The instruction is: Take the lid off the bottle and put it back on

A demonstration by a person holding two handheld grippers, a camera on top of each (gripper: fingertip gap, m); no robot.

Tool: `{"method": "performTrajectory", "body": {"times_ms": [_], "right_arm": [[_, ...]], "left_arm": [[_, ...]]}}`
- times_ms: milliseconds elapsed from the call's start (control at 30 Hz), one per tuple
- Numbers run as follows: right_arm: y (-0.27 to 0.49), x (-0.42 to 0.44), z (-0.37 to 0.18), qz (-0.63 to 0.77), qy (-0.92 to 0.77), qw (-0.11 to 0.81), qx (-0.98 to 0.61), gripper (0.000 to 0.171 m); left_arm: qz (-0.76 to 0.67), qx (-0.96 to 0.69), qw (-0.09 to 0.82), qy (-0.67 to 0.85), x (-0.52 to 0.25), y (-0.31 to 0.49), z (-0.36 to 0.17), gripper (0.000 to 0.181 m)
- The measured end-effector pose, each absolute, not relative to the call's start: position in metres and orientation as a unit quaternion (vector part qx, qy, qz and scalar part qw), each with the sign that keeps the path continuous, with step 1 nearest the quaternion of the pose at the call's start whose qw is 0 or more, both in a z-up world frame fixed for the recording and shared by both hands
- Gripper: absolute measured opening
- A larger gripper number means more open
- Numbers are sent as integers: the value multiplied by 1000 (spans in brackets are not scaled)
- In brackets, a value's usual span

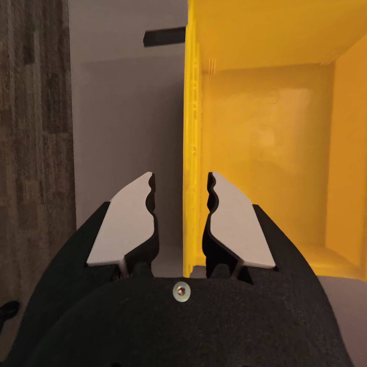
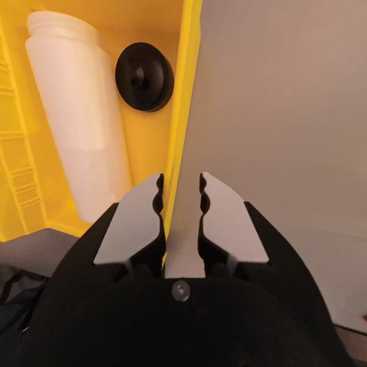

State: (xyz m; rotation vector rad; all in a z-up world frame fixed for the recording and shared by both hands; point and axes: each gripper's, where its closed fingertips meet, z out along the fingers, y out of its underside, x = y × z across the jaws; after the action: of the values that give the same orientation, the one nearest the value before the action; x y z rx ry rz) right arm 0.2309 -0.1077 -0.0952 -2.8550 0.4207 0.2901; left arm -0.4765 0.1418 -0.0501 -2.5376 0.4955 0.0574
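In the right wrist view a white plastic bottle (image 2: 79, 111) lies on its side in a yellow bin (image 2: 184, 99), its threaded neck bare and pointing away. The black round lid (image 2: 145, 76) lies apart from it, beside the neck against the bin's right wall. My right gripper (image 2: 181, 176) is open and empty, above the bin's right wall, nearer than the bottle's base. In the left wrist view my left gripper (image 1: 180, 175) is open and empty, straddling the left wall of the yellow bin (image 1: 190, 139). The bottle and lid do not show there.
The bin stands on a grey table (image 2: 278, 139). A black strip (image 1: 164, 37) lies on the grey surface beyond the bin's left wall. Dark carpet (image 1: 33, 139) lies past the table's left edge. The bin's inside (image 1: 268, 149) shows bare in the left view.
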Motion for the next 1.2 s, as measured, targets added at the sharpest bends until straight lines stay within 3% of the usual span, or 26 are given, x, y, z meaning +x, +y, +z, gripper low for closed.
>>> {"method": "performTrajectory", "body": {"times_ms": [67,233,300,433,633,1100,1200], "right_arm": [[-107,217,-99,157,151,105,-970,11],[-107,214,-100,169,176,95,-965,11],[-105,213,-100,169,181,93,-964,10],[-94,200,-100,171,176,89,-965,10],[-68,159,-99,179,142,83,-970,11],[-35,85,-98,199,59,88,-974,13],[-31,77,-96,203,46,96,-973,22]], "left_arm": [[29,-951,248,182,-481,142,-63,50],[12,-971,163,174,-484,131,-95,42],[-21,-980,109,166,-477,119,-108,19],[-32,-983,88,161,-470,116,-112,7],[-28,-975,65,210,-445,104,-113,6],[60,-941,33,331,-385,72,-116,27],[58,-938,25,342,-379,64,-115,27]]}}
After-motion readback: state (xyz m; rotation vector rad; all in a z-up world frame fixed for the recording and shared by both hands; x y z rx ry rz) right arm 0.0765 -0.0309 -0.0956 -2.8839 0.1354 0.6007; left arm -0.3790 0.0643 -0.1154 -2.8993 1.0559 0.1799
